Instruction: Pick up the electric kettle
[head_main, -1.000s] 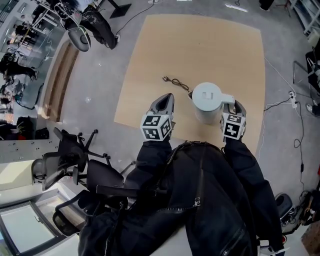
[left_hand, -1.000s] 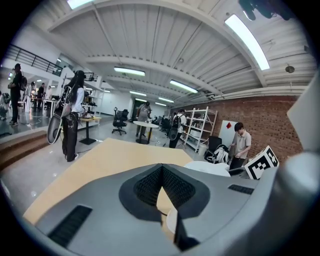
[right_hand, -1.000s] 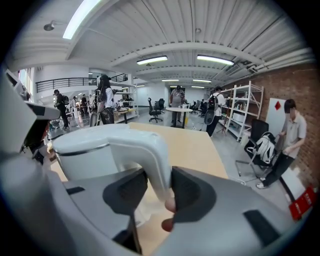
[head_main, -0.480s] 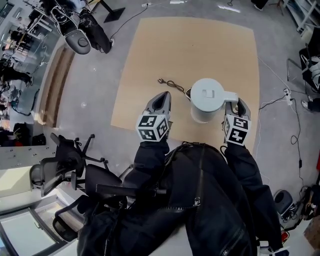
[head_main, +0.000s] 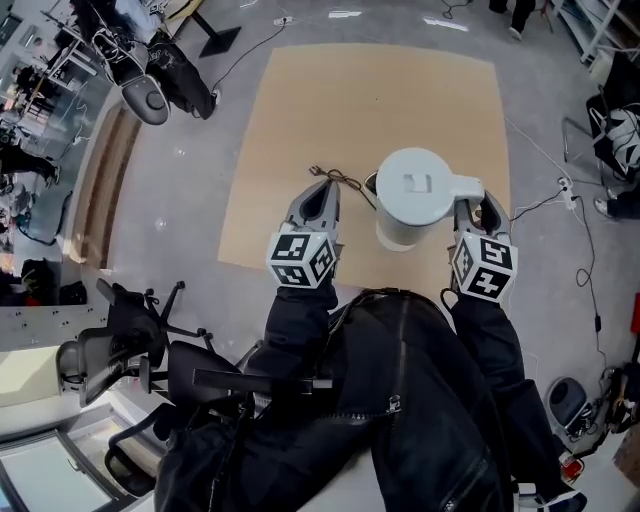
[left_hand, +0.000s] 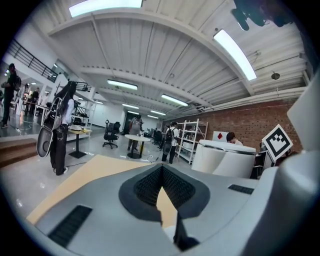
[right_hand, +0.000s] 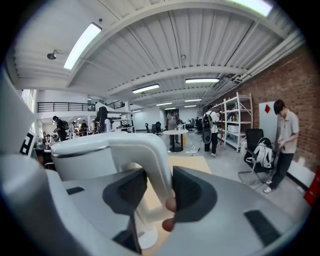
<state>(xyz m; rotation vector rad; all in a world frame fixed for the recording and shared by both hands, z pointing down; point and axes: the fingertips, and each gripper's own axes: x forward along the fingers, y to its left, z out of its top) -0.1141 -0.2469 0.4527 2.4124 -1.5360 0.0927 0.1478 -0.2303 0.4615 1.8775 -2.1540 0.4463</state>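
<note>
**Handle caught, lift unconfirmed**

The right gripper (right_hand: 159, 186) has its jaws clamped on the arched handle of the white plastic electric kettle (head_main: 412, 196). The kettle is over the near part of the flat tan wooden board (head_main: 300, 120). The grasp looks done. Whether the kettle is clear of the board, I can't tell, so raising it may be all that's left. The left gripper (head_main: 322, 196) hangs just beside the kettle without touching it, jaws pressed together on nothing.
</note>
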